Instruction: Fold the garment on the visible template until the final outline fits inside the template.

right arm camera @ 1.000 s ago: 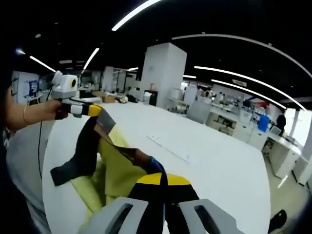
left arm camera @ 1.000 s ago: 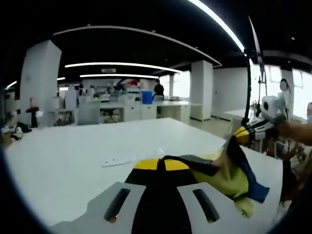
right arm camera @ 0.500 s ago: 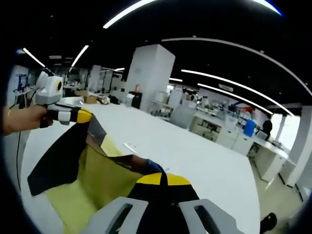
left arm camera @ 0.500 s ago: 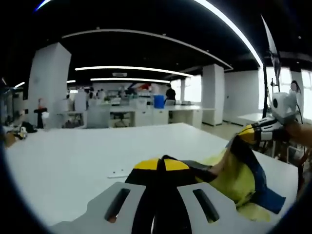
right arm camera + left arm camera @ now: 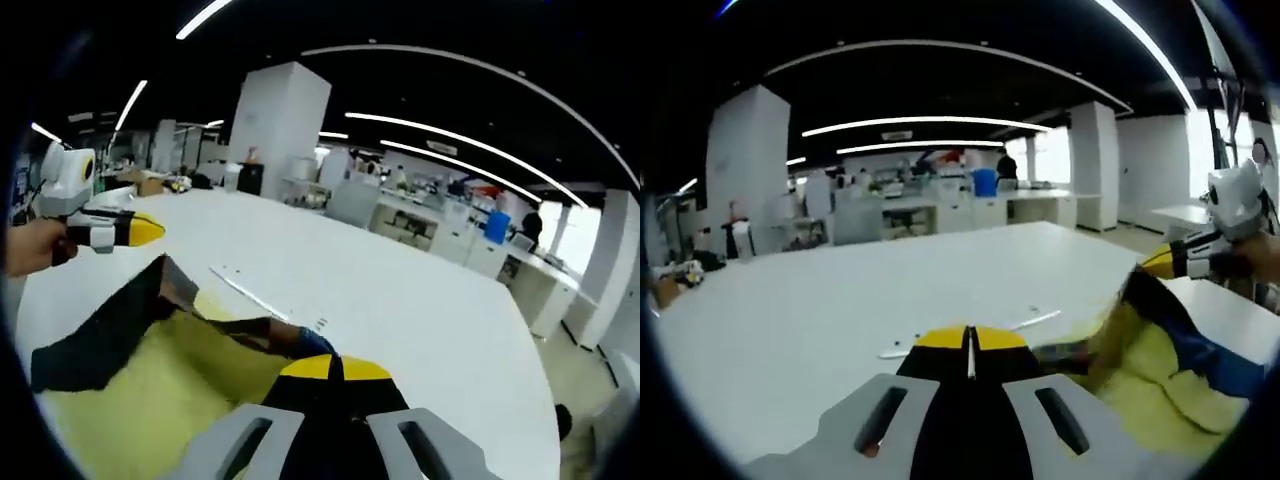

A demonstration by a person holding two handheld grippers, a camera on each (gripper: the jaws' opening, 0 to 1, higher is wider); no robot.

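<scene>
The garment [image 5: 1150,375] is yellow with dark navy panels and a blue edge. It spreads low over the white table [image 5: 840,300], at the lower right of the left gripper view. In the right gripper view the garment [image 5: 150,370] fills the lower left. My right gripper [image 5: 328,366] is shut on its dark and blue edge. Seen from the left, the right gripper [image 5: 1175,262] holds a navy corner up. My left gripper [image 5: 968,340] has its jaws together with no cloth between them. From the right, the left gripper [image 5: 150,231] stands just above the garment's raised corner, apart from it.
A thin white strip [image 5: 1035,320] and small marks lie on the table; the strip [image 5: 245,292] runs past the garment's far edge. A hand [image 5: 30,250] holds the left gripper. Behind the table stand a white pillar [image 5: 275,130], desks and distant people.
The garment has dropped from hanging between the grippers to lying spread over the table. Dark cloth that lay across my left jaws is gone from them. Both views have tilted down a little.
</scene>
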